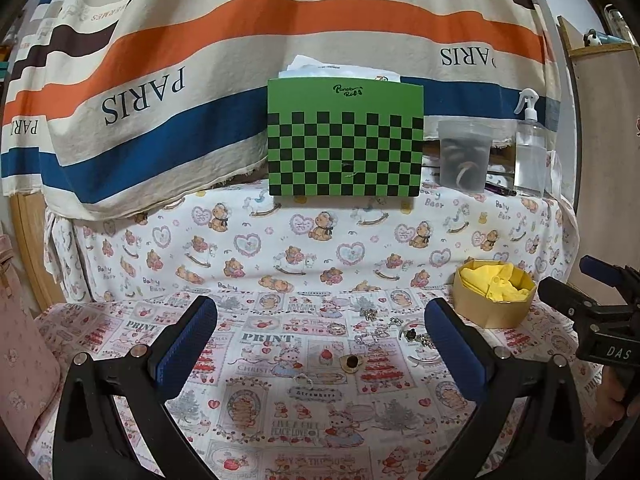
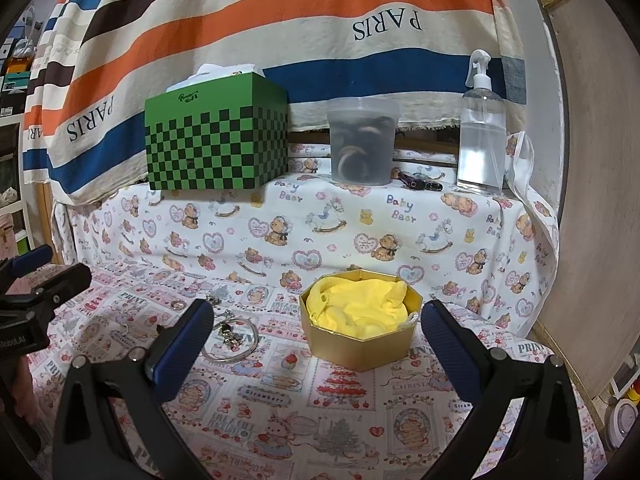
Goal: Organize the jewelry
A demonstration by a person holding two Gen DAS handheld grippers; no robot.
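Several small jewelry pieces lie on the printed cloth: a gold ring with a dark stone (image 1: 352,362), a thin silver ring (image 1: 304,379), a chain (image 1: 376,334) and a charm bangle (image 2: 230,340). A gold octagonal box (image 2: 360,334) lined with yellow cloth stands to their right; it also shows in the left wrist view (image 1: 494,300). My left gripper (image 1: 320,344) is open and empty, above the cloth with the jewelry between its fingers. My right gripper (image 2: 318,344) is open and empty, just in front of the box.
A green checkered tissue box (image 1: 346,140), a clear tub (image 2: 362,144) of dark items and a spray bottle (image 2: 482,128) stand on the raised back ledge. A striped "PARIS" cloth hangs behind. A wooden panel (image 2: 592,160) stands at the right.
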